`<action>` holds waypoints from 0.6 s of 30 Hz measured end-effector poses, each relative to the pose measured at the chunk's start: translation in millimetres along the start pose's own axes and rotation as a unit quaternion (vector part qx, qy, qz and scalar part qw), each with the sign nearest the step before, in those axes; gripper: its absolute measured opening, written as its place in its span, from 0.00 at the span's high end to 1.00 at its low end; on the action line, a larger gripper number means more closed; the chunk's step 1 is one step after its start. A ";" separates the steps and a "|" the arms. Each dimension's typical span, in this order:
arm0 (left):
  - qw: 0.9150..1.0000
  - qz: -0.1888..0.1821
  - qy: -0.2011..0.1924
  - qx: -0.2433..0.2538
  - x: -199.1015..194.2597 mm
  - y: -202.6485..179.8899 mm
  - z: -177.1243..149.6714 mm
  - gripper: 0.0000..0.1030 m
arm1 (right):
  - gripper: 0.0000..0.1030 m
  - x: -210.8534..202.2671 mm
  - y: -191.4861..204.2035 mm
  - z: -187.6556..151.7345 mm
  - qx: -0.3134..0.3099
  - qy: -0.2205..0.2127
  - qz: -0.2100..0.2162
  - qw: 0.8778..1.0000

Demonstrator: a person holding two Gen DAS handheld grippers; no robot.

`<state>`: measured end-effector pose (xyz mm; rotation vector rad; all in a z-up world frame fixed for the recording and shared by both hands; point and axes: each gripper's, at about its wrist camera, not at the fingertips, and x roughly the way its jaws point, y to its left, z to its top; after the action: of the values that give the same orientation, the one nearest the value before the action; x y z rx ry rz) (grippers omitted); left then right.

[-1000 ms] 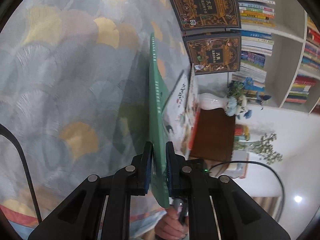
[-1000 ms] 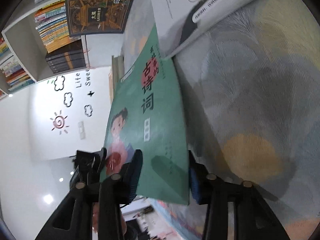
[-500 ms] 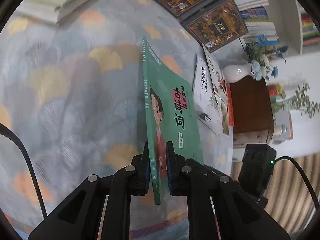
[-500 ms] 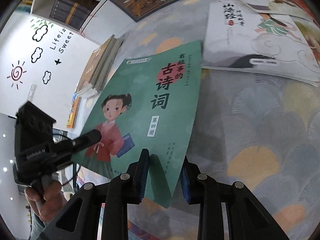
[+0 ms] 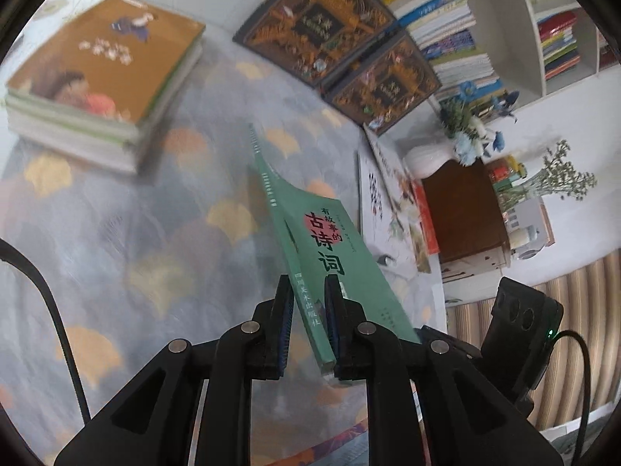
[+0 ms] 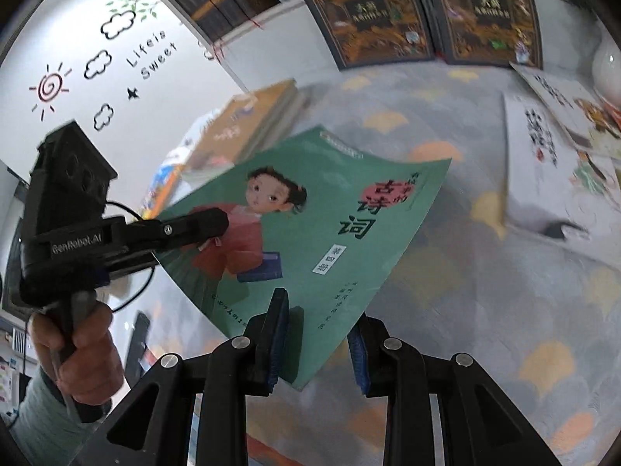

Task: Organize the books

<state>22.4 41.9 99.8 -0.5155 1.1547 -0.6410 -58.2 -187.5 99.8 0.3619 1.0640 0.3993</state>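
A thin green book [image 5: 322,240] with a girl on its cover [image 6: 310,233] hangs tilted above the patterned tablecloth [image 5: 116,233], clear of it. My left gripper [image 5: 308,287] pinches its spine edge near the lower corner; the jaws are just beginning to open, and the book still sits between the pads. One left finger [image 6: 194,227] lies across the cover in the right wrist view. My right gripper [image 6: 318,322] is shut on the book's bottom corner, one pad over the cover and one beneath. A stack of books [image 5: 97,70] with an orange cover on top lies at the table's far left [image 6: 240,128].
A white book [image 6: 535,163] and other loose books lie at the right. Two dark ornate books [image 5: 318,19] lean at the back. A white vase [image 5: 427,157] with flowers and a bookshelf [image 5: 504,19] stand beyond. A person's hand [image 6: 77,349] grips the left tool.
Both grippers have risen and rolled with the green book, lifting it off the cloth. Its cover now faces the right wrist view, and the stack has come into sight.
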 end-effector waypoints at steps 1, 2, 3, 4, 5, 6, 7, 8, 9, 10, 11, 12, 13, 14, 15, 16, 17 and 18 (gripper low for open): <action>1.000 -0.003 -0.004 0.003 -4.8 2.5 4.1 0.88 | 0.73 0.0 5.7 5.9 -0.002 -0.008 0.000 1.000; 1.000 -0.007 -0.011 0.007 -12.1 6.3 10.4 0.88 | 0.73 0.1 13.7 14.0 -0.006 -0.018 0.002 1.000; 1.000 -0.011 -0.017 0.009 -18.4 10.1 16.2 0.88 | 0.73 2.4 22.9 21.8 -0.011 -0.027 0.002 1.000; 1.000 -0.016 -0.024 0.012 -25.6 13.8 23.1 0.88 | 0.73 4.9 30.5 29.5 -0.016 -0.034 0.003 0.999; 0.999 -0.020 -0.032 0.015 -32.9 17.6 30.7 0.88 | 0.73 8.4 40.8 39.4 -0.022 -0.042 0.005 0.999; 0.999 -0.022 -0.038 0.018 -39.2 21.6 37.7 0.88 | 0.73 13.2 49.9 48.3 -0.024 -0.047 0.008 0.999; 0.998 -0.024 -0.046 0.021 -47.3 28.1 47.7 0.88 | 0.73 17.7 56.4 55.7 -0.026 -0.051 0.012 0.998; 0.998 -0.024 -0.051 0.022 -53.1 33.8 55.6 0.88 | 0.72 24.3 64.0 63.5 -0.028 -0.052 0.017 0.998; 0.998 -0.024 -0.059 0.023 -59.8 41.6 64.6 0.88 | 0.72 34.2 72.5 73.0 -0.033 -0.053 0.018 0.998; 0.997 -0.021 -0.064 0.022 -63.7 48.1 70.8 0.88 | 0.72 42.4 80.3 80.4 -0.037 -0.052 0.018 0.998; 0.997 -0.017 -0.069 0.020 -67.7 56.4 78.7 0.88 | 0.71 50.4 87.3 87.1 -0.041 -0.051 0.018 0.998; 0.997 -0.014 -0.073 0.016 -71.3 65.8 86.3 0.88 | 0.71 64.4 96.2 97.3 -0.045 -0.048 0.020 0.998; 0.997 -0.010 -0.078 0.007 -75.4 79.2 94.8 0.88 | 0.71 75.4 102.4 104.7 -0.046 -0.043 0.022 0.998; 0.997 -0.007 -0.082 0.002 -77.8 88.4 99.4 0.88 | 0.71 85.5 106.8 111.8 -0.049 -0.038 0.025 0.998; 0.996 -0.003 -0.085 -0.002 -80.3 98.2 104.3 0.88 | 0.71 99.6 114.2 120.1 -0.050 -0.032 0.030 0.998; 0.996 -0.002 -0.088 -0.009 -83.0 108.7 109.0 0.88 | 0.71 107.5 118.5 125.4 -0.050 -0.028 0.032 0.998; 0.996 -0.002 -0.090 -0.017 -84.7 118.9 113.2 0.88 | 0.71 115.5 123.0 130.0 -0.050 -0.025 0.033 0.998; 0.995 0.000 -0.092 -0.023 -85.4 127.1 116.8 0.88 | 0.71 126.2 127.8 135.1 -0.051 -0.021 0.033 0.998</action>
<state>135.0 197.8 109.3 -0.6012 0.9968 -0.5567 98.4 -28.0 122.9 0.3130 0.9889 0.5009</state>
